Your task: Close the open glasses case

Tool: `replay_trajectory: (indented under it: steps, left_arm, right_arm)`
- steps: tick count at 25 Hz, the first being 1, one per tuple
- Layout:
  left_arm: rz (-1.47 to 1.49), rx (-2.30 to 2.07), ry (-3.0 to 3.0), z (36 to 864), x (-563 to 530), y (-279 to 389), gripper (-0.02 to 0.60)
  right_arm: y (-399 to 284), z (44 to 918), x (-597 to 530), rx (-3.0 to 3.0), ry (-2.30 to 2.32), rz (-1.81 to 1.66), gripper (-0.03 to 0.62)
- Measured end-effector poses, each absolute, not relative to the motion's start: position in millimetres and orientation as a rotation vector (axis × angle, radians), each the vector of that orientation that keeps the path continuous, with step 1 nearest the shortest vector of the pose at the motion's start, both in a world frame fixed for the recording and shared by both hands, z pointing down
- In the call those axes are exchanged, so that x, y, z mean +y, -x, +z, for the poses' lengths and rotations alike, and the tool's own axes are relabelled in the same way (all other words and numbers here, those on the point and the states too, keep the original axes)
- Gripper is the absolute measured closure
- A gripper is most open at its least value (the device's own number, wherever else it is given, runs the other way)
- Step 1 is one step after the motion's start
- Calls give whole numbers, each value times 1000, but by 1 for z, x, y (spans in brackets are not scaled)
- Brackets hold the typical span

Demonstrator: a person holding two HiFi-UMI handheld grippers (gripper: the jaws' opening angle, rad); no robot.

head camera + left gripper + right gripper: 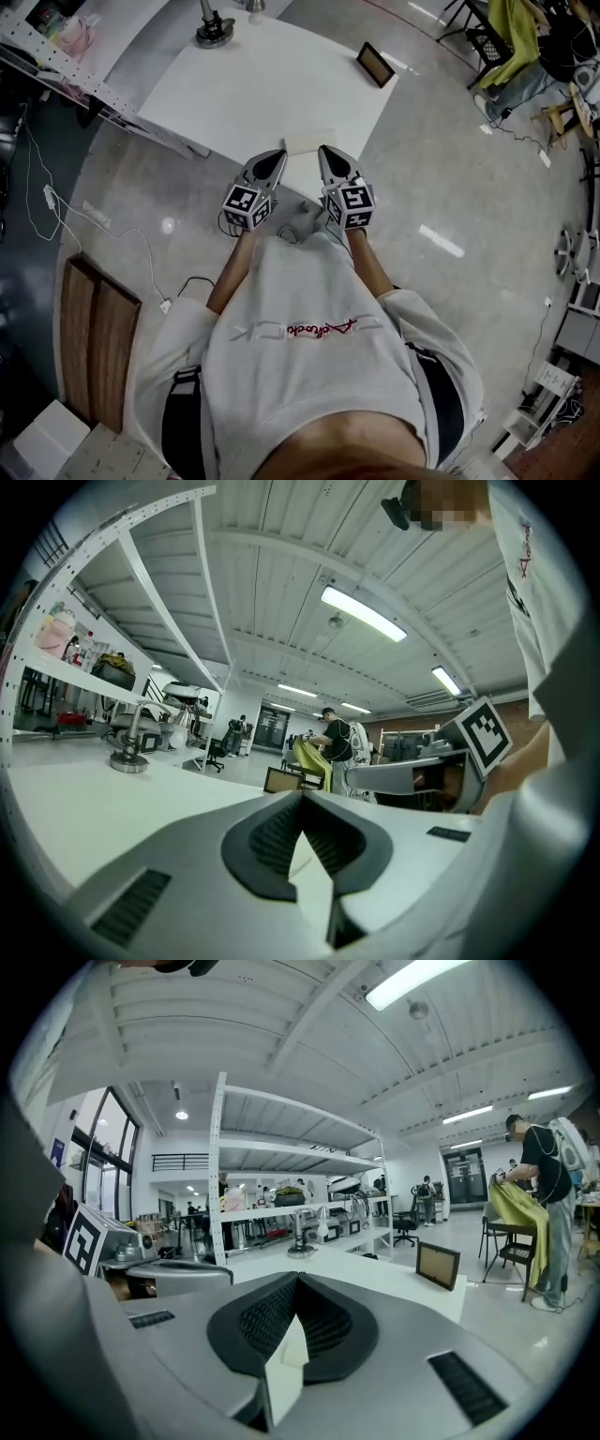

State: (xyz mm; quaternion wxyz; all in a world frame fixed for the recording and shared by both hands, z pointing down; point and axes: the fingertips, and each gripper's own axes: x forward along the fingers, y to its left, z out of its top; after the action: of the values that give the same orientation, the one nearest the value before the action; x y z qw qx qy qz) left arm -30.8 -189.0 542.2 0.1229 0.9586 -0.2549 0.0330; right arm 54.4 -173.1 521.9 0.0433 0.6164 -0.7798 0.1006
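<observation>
- The left gripper [279,154], grey with a black-and-white marker cube at its back, is held level over the near edge of the large white rectangular table [262,89]. In the left gripper view its jaws are drawn together, the dark ribbed pads meeting at the tips, with nothing clamped between them.
- The right gripper [324,151], of the same make, sits just beside it on the other side. Its jaws are likewise closed tip to tip and hold nothing.
- The pale cream, flat rectangular glasses case [309,142] lies at the table's near edge, between the two grippers' tips and just beyond them. Whether its lid is up or down cannot be told from the head view.
- A small dark-framed picture frame [375,64] stands near the table's far right corner, well apart from the case.
- A metal stand with a round base [214,31] stands at the table's far side.
- The person holding the grippers wears a white sweatshirt [300,366].
</observation>
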Motion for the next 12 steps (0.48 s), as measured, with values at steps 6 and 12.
replay_trajectory:
  steps: [6, 12]
  left_arm:
    - [97, -735, -2793, 546, -183, 33, 554]
    - [86, -740, -2781, 545, -184, 33, 554]
  right_arm:
    - [-61, 524, -161, -2343, -1940, 308, 568]
    - [-64, 522, -162, -2340, -1948, 304, 568]
